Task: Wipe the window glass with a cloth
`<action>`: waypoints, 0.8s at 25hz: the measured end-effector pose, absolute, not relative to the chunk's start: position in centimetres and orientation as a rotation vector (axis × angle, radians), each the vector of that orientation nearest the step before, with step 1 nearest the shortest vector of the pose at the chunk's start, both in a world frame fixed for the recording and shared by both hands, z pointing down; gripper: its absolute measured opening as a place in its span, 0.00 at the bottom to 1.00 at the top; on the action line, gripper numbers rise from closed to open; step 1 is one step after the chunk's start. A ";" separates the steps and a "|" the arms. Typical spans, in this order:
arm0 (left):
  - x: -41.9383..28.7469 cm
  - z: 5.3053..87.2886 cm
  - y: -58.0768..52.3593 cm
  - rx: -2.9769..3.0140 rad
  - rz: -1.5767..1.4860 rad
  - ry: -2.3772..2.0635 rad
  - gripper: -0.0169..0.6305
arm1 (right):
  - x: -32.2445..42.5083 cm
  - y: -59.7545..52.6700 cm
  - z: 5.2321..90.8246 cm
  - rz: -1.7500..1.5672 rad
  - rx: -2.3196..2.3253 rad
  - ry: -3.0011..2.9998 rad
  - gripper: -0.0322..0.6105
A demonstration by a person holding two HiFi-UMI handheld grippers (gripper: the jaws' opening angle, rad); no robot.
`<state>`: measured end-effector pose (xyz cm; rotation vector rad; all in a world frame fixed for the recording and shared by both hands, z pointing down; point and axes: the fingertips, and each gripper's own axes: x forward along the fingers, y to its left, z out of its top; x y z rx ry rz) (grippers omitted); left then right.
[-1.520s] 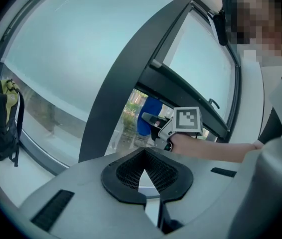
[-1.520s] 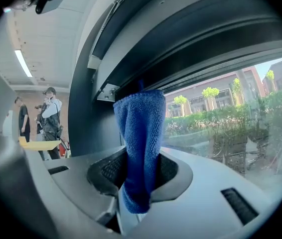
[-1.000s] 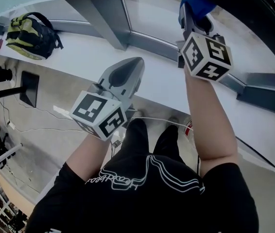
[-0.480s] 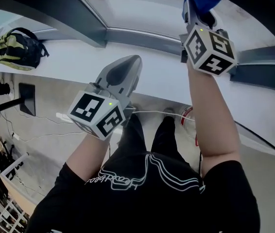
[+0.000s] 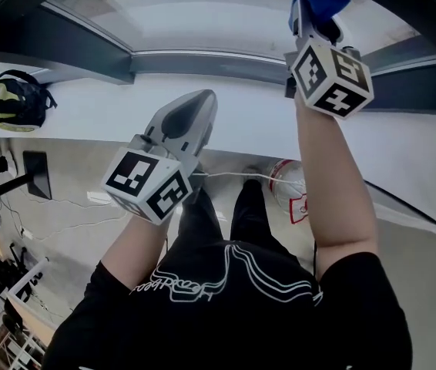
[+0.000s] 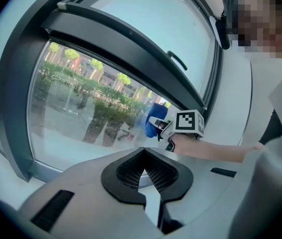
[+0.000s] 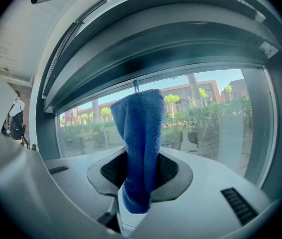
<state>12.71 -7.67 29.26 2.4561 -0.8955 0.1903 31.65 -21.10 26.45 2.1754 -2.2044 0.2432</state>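
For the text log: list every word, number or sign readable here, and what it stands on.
Nothing reads clearly.
Black shirt: white script print, too distorted to read.
Red and white object on the floor: print too small.
Marker cubes: square patterns only, no letters.

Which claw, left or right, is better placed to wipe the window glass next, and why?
Likely right. The right claw is shut on the blue cloth, raised near the window glass. The left claw is shut on nothing and sits lower, farther from the glass.
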 end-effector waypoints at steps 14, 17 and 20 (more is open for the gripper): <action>24.0 28.5 -5.6 2.530 0.229 -0.777 0.03 | 45.9 -17.2 25.8 0.208 2.301 -2.079 0.20; 25.8 28.3 -5.4 2.541 0.237 -0.764 0.03 | 48.5 -16.2 25.7 0.202 2.330 -2.049 0.20; 27.4 28.4 -5.4 2.543 0.246 -0.750 0.03 | 51.0 -15.5 25.8 0.204 2.356 -2.015 0.20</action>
